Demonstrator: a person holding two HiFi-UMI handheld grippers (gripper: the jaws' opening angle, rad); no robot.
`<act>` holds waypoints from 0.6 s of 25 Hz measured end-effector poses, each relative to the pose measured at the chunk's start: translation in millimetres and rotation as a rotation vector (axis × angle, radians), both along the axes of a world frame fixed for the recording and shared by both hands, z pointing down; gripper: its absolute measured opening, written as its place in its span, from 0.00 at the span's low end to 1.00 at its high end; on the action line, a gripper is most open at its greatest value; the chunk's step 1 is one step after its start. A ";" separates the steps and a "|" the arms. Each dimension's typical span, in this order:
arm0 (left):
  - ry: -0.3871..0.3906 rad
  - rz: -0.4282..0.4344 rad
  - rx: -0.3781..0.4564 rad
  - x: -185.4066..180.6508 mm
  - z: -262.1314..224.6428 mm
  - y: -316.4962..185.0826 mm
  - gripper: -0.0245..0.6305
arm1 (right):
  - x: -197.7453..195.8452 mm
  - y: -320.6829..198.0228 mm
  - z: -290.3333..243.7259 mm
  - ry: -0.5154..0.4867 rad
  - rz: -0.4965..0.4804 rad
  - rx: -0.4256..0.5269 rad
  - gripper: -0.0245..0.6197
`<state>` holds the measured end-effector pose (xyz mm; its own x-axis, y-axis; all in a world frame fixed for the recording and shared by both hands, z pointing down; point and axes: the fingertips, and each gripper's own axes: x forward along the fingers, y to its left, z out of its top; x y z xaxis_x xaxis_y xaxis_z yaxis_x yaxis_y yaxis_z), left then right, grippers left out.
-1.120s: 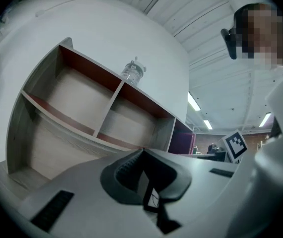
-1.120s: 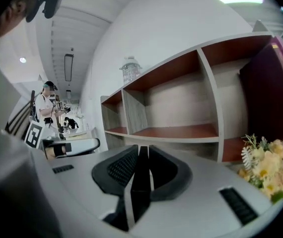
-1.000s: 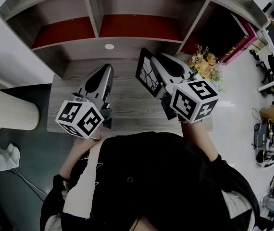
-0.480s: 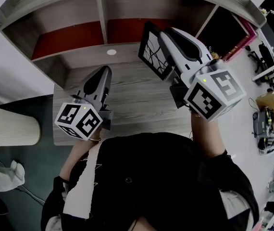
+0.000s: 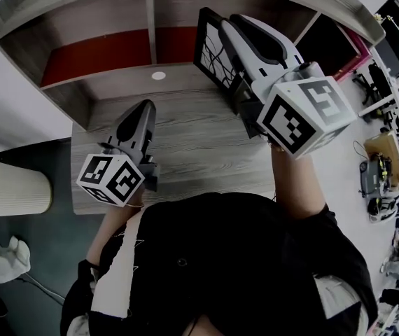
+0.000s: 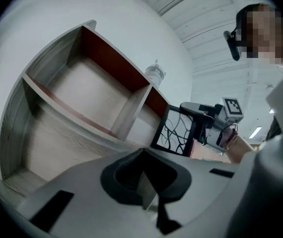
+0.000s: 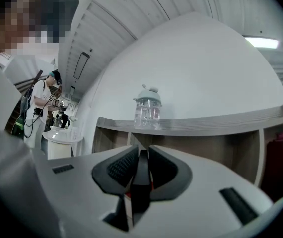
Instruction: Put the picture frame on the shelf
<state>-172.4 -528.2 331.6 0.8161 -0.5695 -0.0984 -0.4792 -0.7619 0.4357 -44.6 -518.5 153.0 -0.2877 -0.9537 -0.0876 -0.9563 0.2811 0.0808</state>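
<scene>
The picture frame [image 5: 210, 47], black-edged with a branching line pattern, is held upright in my right gripper [image 5: 222, 21], which is shut on its edge. It hangs in front of the grey wooden shelf [image 5: 115, 75], at the height of the middle compartments. In the right gripper view the frame [image 7: 141, 175] shows edge-on between the pads. The left gripper view has the frame [image 6: 174, 135] and the right gripper [image 6: 206, 119] beside the shelf [image 6: 82, 118]. My left gripper [image 5: 142, 107] is shut with nothing in it, low over the desk [image 5: 199, 152].
The shelf has red back panels [image 5: 94, 51] and upright dividers [image 5: 150, 16]. A clear bottle [image 7: 146, 110] stands on the shelf top [image 7: 216, 123]. A white round bin [image 5: 7, 187] sits left of the desk. Office clutter [image 5: 385, 166] lies at the right.
My right gripper has risen with the frame from just above the desk to in front of the shelf compartments. The left gripper has drifted slightly back toward the person.
</scene>
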 end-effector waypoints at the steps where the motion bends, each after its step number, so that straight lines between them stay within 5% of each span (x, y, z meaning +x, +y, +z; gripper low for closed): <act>1: 0.002 -0.008 -0.001 0.2 -0.8 -0.5 0.05 | 0.0 -3.3 0.1 -0.002 -0.004 -0.001 0.15; 15: -0.009 -0.124 0.008 -11.4 -11.2 -1.4 0.05 | 10.4 -45.3 13.9 -0.053 -0.034 -0.024 0.15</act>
<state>-183.7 -529.6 320.3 0.7401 -0.6656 -0.0961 -0.5741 -0.6998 0.4251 -34.2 -563.8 166.9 -0.3156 -0.9454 -0.0807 -0.9489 0.3148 0.0235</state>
